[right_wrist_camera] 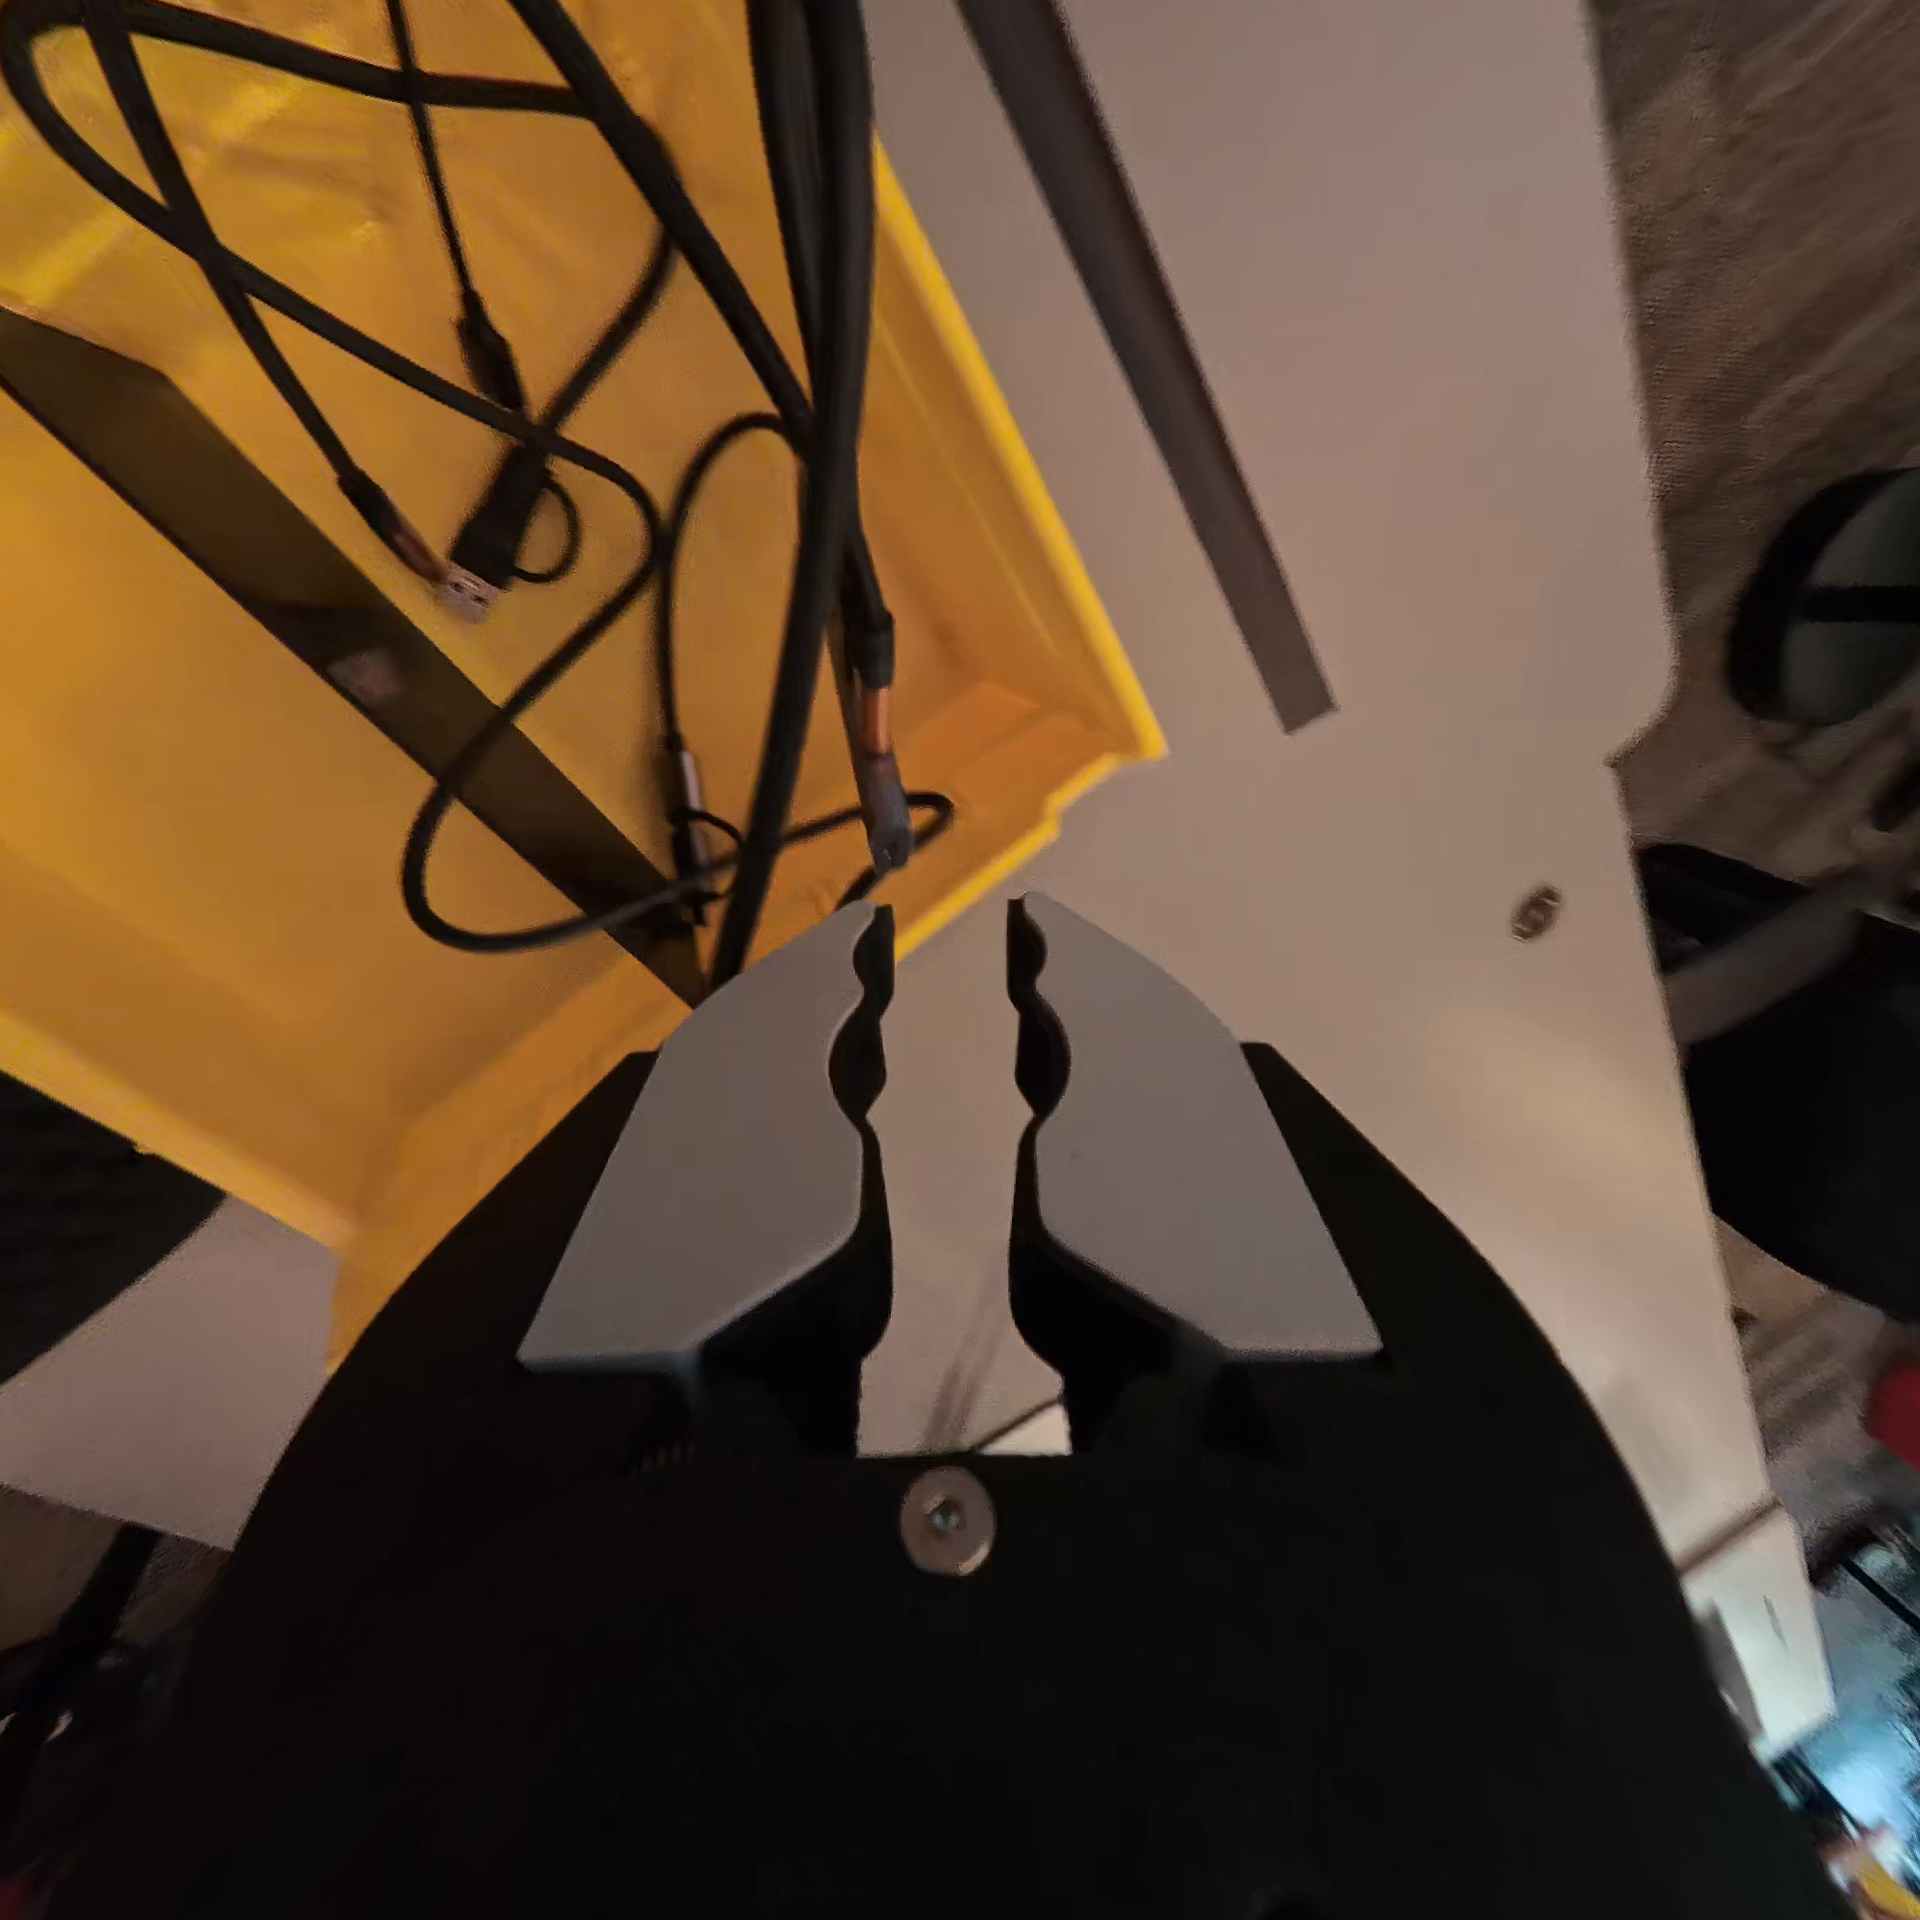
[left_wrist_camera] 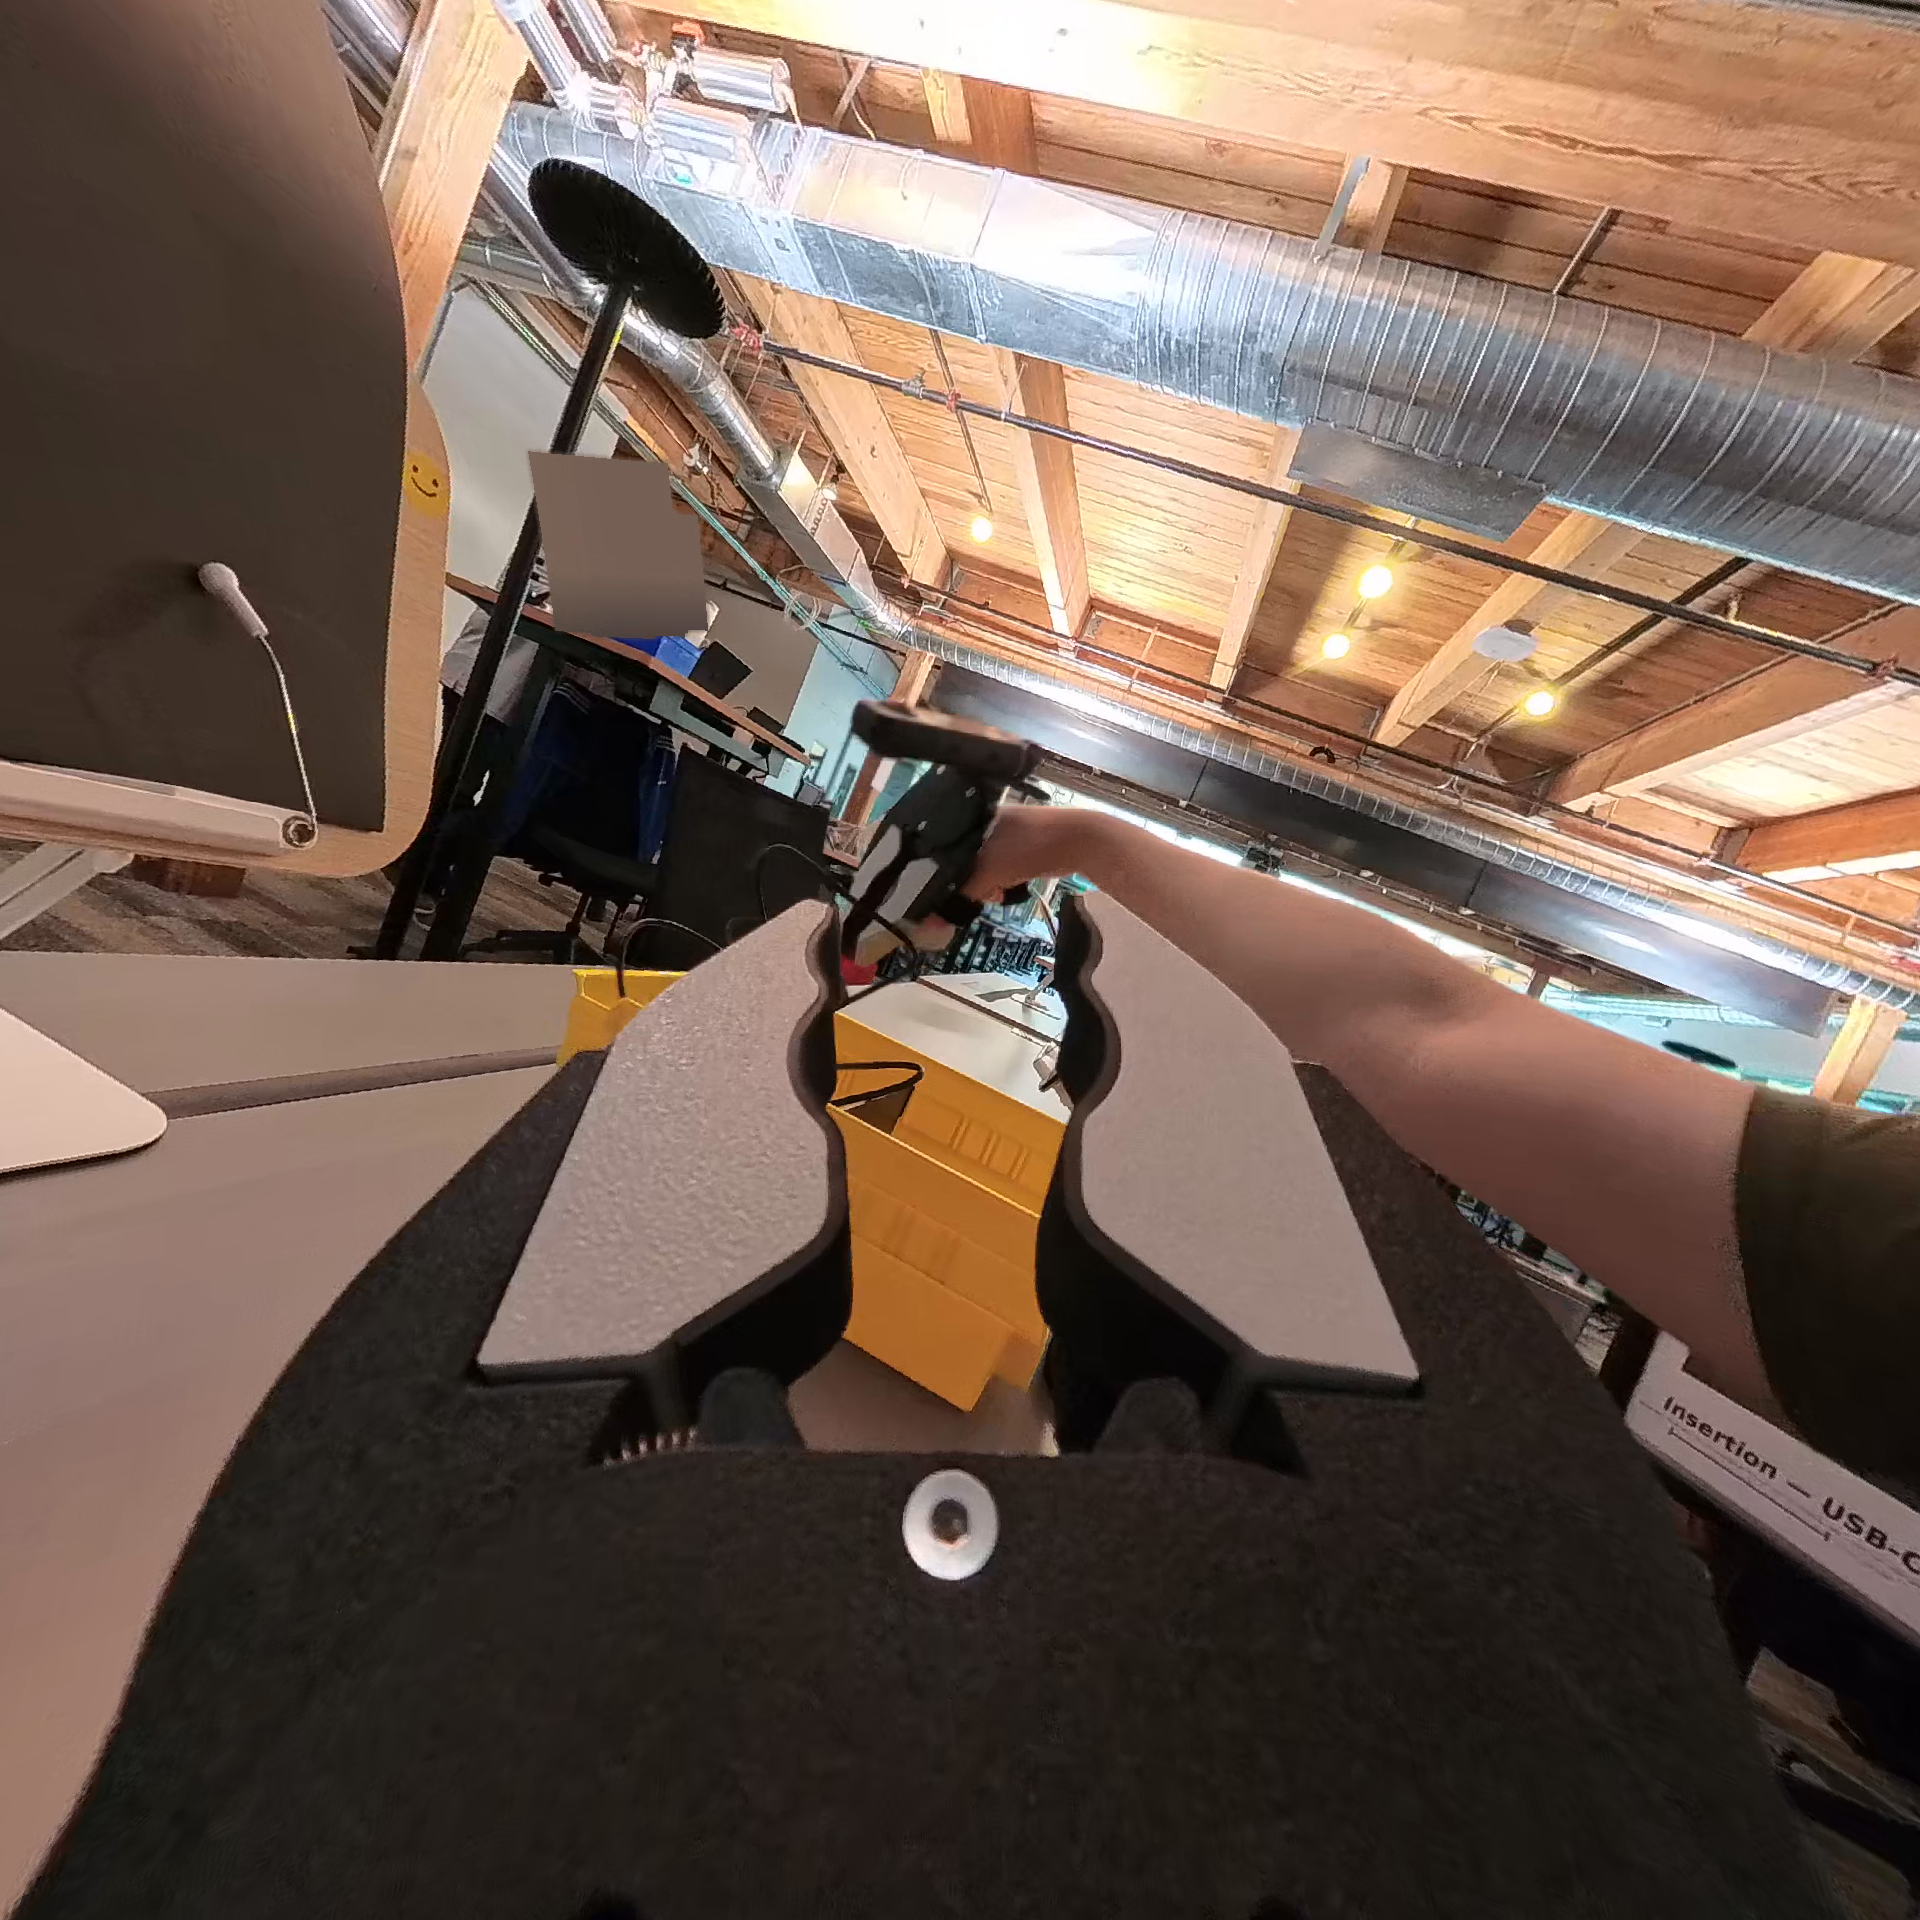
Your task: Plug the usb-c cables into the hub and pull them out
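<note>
Cables (right_wrist_camera: 623, 582), black and tangled, lie inside a yellow bin (right_wrist_camera: 997, 582) ahead and to the left of the right gripper (right_wrist_camera: 951, 914). Several plug ends show among the loops; one plug tip (right_wrist_camera: 888, 831) rests just beyond the left fingertip (right_wrist_camera: 862, 935) of this gripper, apart from it. The right gripper's jaws stand narrowly apart with nothing between them. A dark divider strip (right_wrist_camera: 312, 613) crosses the bin floor beneath the cables. The bin sits on a pale table (right_wrist_camera: 1351, 520); a dark seam runs across the table surface ahead of the gripper and to its right. The right wrist view is motion-blurred, and the hub cannot be identified in either view.

The left gripper (left_wrist_camera: 951, 925) is tilted upward, with its jaws spread moderately wide and empty. Through the gap between its fingers the yellow bin (left_wrist_camera: 935, 1195) appears, with a loop of black cable (left_wrist_camera: 883, 1081) at its rim. Beyond the fingertips, a person's hand (left_wrist_camera: 1008, 862) holds the right gripper (left_wrist_camera: 883, 914) above the bin, with the bare forearm extending to the right. At the right edge, beside the left gripper, lies a white printed sheet (left_wrist_camera: 1766, 1486); its writing is partly cut off. To the upper left, a yellow smiley sticker (left_wrist_camera: 426, 483) is fixed on the wooden edge of a panel. Metal ducts (left_wrist_camera: 1351, 301) and wooden beams run overhead.
</note>
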Demonstrator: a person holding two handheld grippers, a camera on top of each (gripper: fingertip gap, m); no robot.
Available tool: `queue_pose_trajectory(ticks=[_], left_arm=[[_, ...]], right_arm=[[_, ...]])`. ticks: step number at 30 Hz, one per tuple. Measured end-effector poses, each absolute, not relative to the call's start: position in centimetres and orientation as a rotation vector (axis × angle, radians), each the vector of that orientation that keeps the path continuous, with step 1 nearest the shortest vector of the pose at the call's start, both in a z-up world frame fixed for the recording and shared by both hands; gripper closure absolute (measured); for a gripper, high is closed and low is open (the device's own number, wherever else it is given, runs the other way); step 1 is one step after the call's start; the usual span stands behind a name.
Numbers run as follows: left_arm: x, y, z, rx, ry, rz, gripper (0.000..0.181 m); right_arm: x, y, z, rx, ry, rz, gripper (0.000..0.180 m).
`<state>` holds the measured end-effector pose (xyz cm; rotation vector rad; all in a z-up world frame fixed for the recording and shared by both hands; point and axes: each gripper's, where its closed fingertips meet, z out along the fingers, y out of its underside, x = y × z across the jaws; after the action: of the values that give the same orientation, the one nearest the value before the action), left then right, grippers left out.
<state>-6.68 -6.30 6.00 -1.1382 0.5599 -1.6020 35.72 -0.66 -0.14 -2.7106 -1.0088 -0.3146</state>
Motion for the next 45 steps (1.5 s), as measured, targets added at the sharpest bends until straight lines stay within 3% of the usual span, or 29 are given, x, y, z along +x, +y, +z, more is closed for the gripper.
queue_pose_trajectory(ticks=[7, 13, 15, 16, 21, 22, 30, 34, 38, 41, 45], left_arm=[[-7.0, -6.0, 5.8, -1.141, 0.545, -1.599, 0.142], [-6.7, -6.1, 5.6, -1.148, 0.568, -1.565, 0.143], [-6.5, -6.1, 5.5, -1.154, 0.573, -1.548, 0.143], [-6.4, -6.1, 5.4, -1.160, 0.578, -1.539, 0.143], [-5.4, -6.5, 5.1, -1.200, 0.626, -1.476, 0.145], [-5.0, -6.5, 4.8, -1.216, 0.642, -1.440, 0.145], [-4.7, -6.2, 4.1, -1.349, 0.781, -0.961, 0.148], [-11.0, -4.0, 4.1, -1.568, 0.718, -0.562, 0.148], [-23.6, -1.5, -1.4, -2.179, 0.487, -0.131, 0.152], [-28.8, 0.1, -4.0, -2.384, 0.247, -0.157, 0.155], [-30.1, 1.8, -6.1, -2.521, 0.175, -0.101, 0.136]], right_arm=[[36.2, -0.5, 10.8, -2.354, -0.770, -0.514, 0.159], [23.2, -3.8, 21.3, -1.537, -0.575, -0.167, 0.144], [19.4, -6.0, 23.0, -1.345, -0.562, -0.103, 0.150], [18.4, -6.8, 23.4, -1.301, -0.533, -0.079, 0.164], [13.9, -9.7, 21.9, -1.146, -0.482, 0.171, 0.170], [13.2, -9.7, 21.7, -1.088, -0.520, 0.181, 0.179], [10.7, -7.7, 19.8, -1.179, -0.618, 0.266, 0.178], [11.2, -6.6, 18.8, -1.243, -0.615, 0.210, 0.178], [12.1, -5.8, 18.2, -1.290, -0.602, 0.156, 0.177], [11.7, -5.3, 18.0, -1.290, -0.604, 0.177, 0.177], [11.1, -4.2, 16.3, -1.365, -0.657, 0.125, 0.174]])
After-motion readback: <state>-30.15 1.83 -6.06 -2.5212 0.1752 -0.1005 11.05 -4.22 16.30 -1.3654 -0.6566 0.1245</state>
